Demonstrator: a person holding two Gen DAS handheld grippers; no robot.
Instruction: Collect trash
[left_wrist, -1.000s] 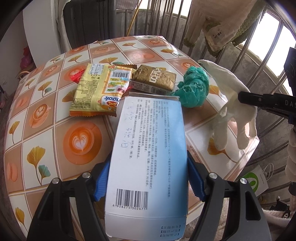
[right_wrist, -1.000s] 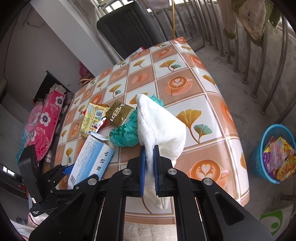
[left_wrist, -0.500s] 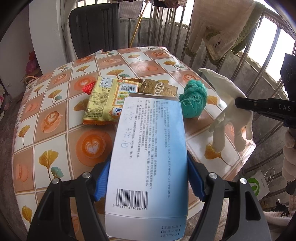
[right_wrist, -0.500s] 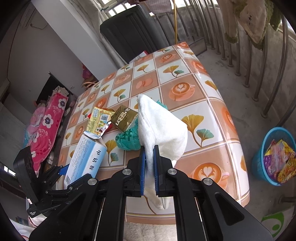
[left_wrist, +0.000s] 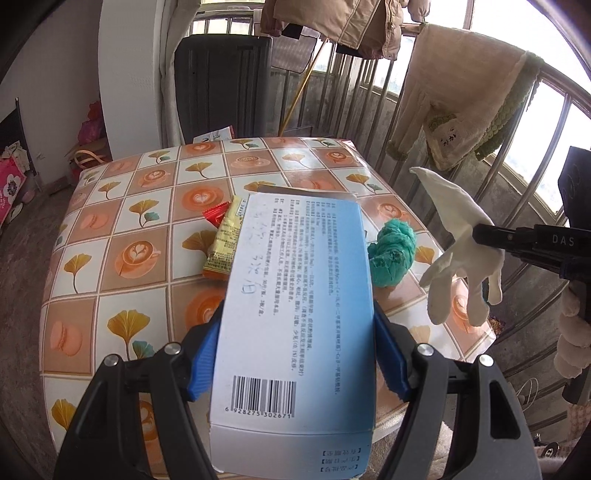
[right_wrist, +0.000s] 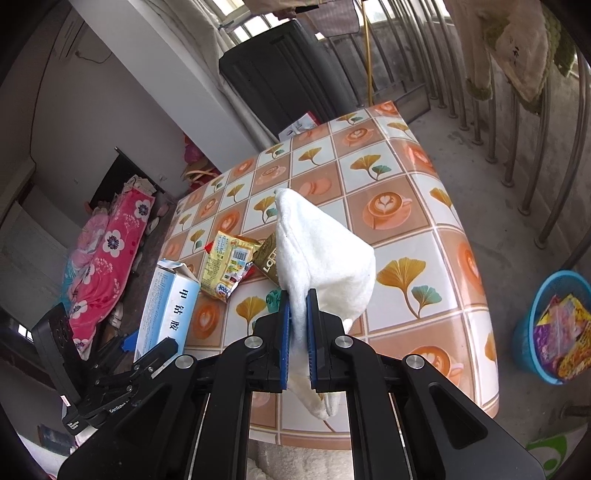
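Two grippers are each loaded above the table (left_wrist: 110, 236) with its coffee-and-ginkgo patterned cover: the left gripper (left_wrist: 295, 354) has its blue-padded fingers (left_wrist: 205, 358) clamped on the long sides of a pale blue cardboard box (left_wrist: 299, 295) with a barcode, and the right gripper (right_wrist: 297, 332) has its fingers pinched on a limp white cloth glove (right_wrist: 325, 258). On the table lie a yellow snack wrapper (right_wrist: 229, 262), a brown sachet (right_wrist: 267, 258) and a crumpled green plastic bag (left_wrist: 391, 254), while a blue basket (right_wrist: 524, 339) of wrappers stands on the floor beside the table.

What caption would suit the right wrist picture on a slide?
Right gripper clamps a white glove above the tiled table, trash-filled blue basket waiting on the floor.
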